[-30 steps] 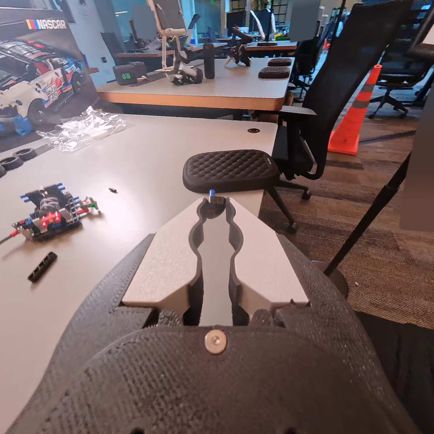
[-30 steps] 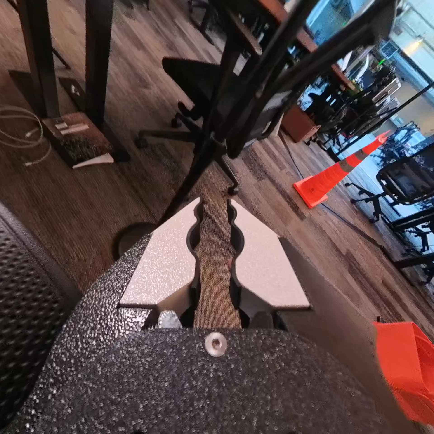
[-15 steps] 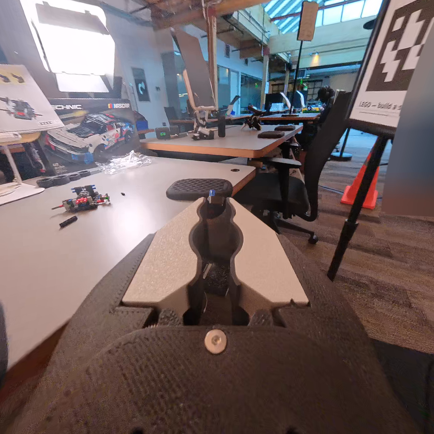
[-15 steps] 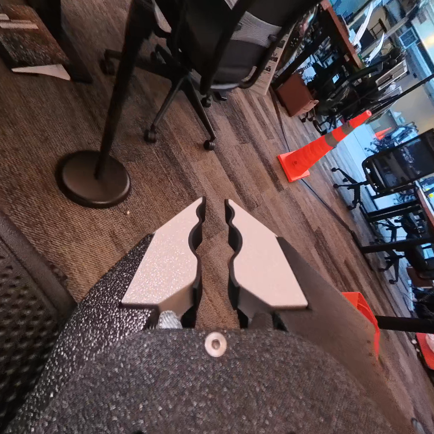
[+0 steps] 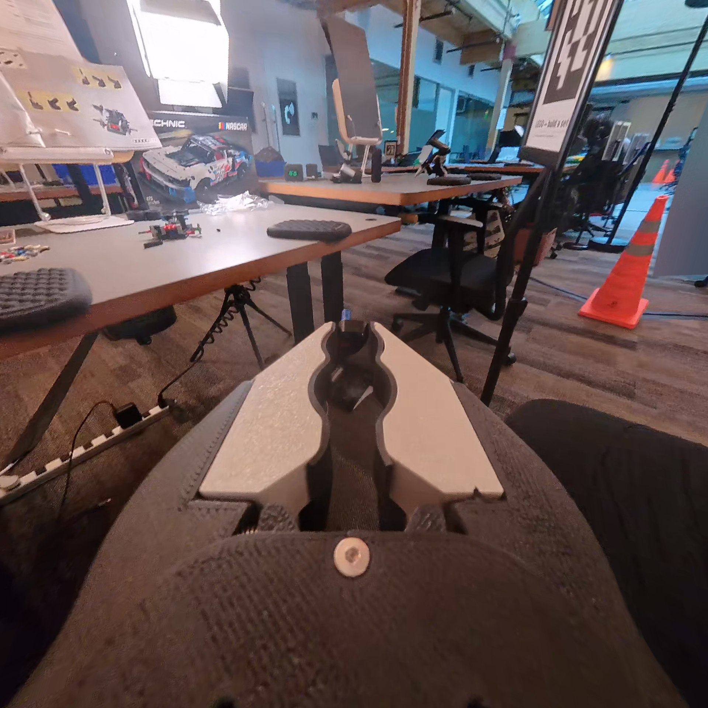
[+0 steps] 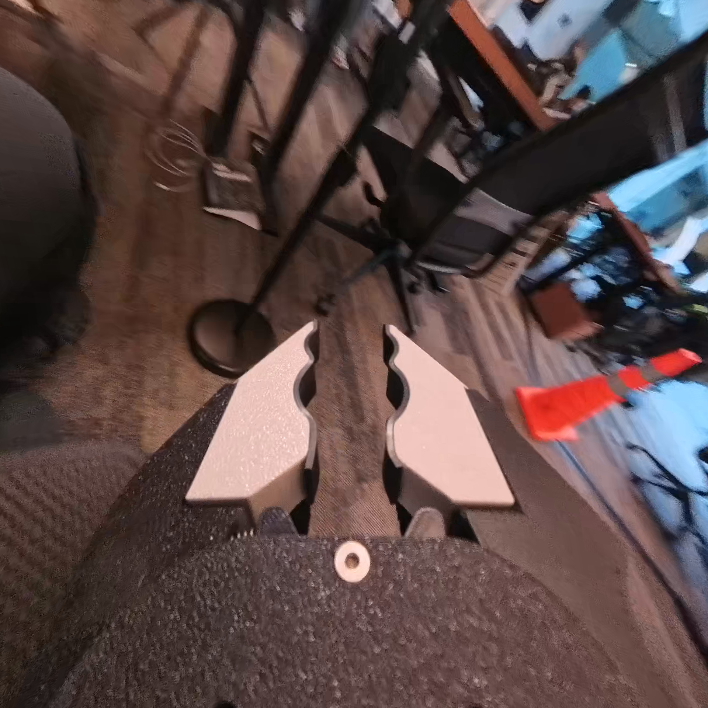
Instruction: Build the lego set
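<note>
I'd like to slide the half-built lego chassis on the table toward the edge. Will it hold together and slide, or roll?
The half-built chassis has no wheels on that I can see; loose tyres lie behind it, so it would probably slide, not roll. Thin pins stick out at its ends and might catch or pop off. It looks small and light, so a gentle push should do.

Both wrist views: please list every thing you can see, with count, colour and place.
table: one, grey top, left
half-built model: one, black, red and blue, on table
model box: one, dark, behind model
instruction sheets: white, on stand, far left
pads: two, black, on table
office chair: one, black, beside table
traffic cone: one, orange, on floor, right
left tongs: shut on small piece, black with blue tip
right tongs: open, empty, over floor
</note>
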{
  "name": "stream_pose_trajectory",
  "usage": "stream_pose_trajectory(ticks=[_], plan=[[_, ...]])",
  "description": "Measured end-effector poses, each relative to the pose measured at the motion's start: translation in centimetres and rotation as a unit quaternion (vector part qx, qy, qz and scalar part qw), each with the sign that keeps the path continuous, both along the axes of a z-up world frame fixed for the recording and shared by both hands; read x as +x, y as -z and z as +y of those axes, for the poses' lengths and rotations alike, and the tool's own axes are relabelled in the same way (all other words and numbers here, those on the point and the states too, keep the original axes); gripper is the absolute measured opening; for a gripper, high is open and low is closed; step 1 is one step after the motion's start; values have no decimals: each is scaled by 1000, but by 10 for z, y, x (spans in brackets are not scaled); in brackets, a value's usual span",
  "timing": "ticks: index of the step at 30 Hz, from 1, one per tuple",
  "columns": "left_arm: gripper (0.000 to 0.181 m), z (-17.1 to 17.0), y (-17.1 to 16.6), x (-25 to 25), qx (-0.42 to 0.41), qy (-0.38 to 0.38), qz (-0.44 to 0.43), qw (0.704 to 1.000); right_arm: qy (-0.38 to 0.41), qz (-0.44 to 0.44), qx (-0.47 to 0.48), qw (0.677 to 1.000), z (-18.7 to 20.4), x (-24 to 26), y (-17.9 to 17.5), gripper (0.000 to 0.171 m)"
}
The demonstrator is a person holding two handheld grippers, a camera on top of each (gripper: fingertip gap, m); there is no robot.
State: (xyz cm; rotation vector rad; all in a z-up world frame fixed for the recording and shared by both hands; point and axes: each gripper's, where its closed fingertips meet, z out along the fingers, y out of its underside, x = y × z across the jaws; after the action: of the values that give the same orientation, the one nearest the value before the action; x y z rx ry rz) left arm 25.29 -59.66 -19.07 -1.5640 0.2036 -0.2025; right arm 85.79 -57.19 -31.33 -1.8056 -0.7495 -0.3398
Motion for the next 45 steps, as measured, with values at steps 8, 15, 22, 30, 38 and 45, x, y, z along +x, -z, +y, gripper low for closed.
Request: stream_pose_trajectory(ticks=[8, 15, 22, 30, 38, 45], plan=[[14, -10, 29, -27, -38, -47, 17, 998, -171, 130, -85, 973, 60, -152, -3, 61], [14, 49, 73, -87, -53, -45, 6, 998, -251, 145, -155, 944, 124, -272, 40, 63], [13, 170, 55, -119, -43, -18, 5, 999, -231, 153, -237, 931, 198, -327, 41, 63], [13, 263, -118, -81, -110, 49, 33, 992, -101, 158, -255, 948, 202, -253, -125, 64], [13, 318, -270, -19, -115, 177, 34, 977, 99, 142, -206, 963, 131, -143, -273, 67], [13, 318, -321, -21, -108, 312, 23, 944, 284, 170, -144, 933, 8, -171, -313, 68]])
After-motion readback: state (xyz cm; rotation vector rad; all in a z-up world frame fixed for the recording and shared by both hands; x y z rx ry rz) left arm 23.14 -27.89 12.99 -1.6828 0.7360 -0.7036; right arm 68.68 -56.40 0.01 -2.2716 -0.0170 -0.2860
